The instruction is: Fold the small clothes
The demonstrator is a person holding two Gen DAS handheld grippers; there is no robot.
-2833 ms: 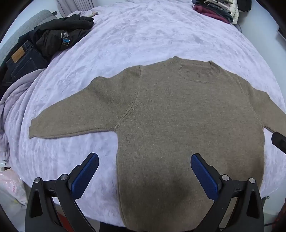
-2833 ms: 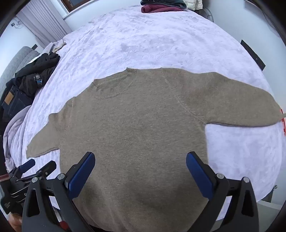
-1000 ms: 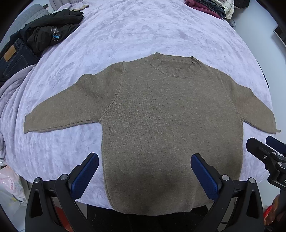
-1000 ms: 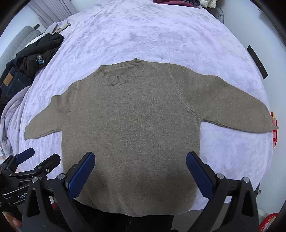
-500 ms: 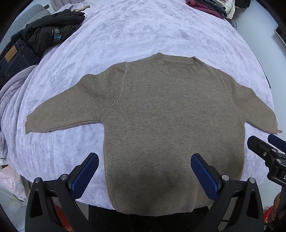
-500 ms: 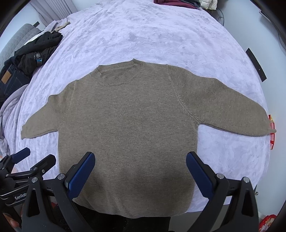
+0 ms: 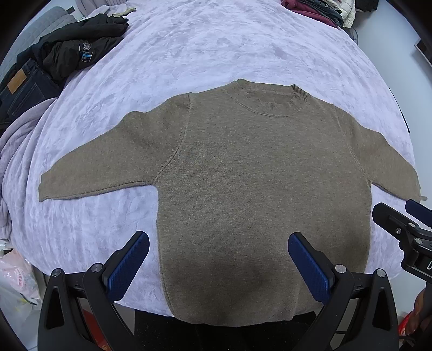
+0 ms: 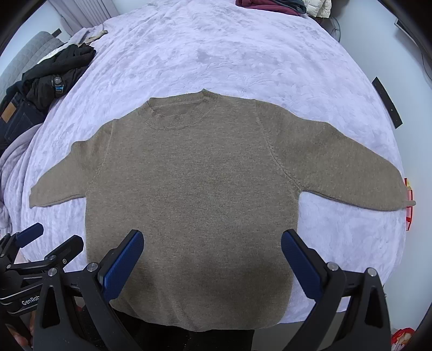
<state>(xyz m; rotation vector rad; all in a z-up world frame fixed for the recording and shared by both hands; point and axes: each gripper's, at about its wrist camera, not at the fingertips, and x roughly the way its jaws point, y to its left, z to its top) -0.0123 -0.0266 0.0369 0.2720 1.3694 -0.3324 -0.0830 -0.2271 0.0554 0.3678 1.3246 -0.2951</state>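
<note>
A small brown knit sweater (image 7: 256, 189) lies flat on the lilac bedspread (image 7: 216, 54), collar away from me, both sleeves spread out sideways; it also shows in the right wrist view (image 8: 194, 194). Its hem hangs slightly over the near bed edge. My left gripper (image 7: 218, 267) is open and empty, hovering above the sweater's lower body. My right gripper (image 8: 212, 263) is open and empty, also above the lower body. Each gripper shows at the edge of the other's view.
A heap of dark clothes and jeans (image 7: 54, 64) lies at the bed's far left, beside a lilac blanket (image 7: 16, 151). Stacked folded clothes (image 7: 318, 10) sit at the far right corner. A pink bag (image 7: 16, 280) is on the floor at left.
Both grippers pulled back and rose earlier, then edged slightly forward; the sweater looks a little larger now. The sweater has not moved. Both grippers stayed open.
</note>
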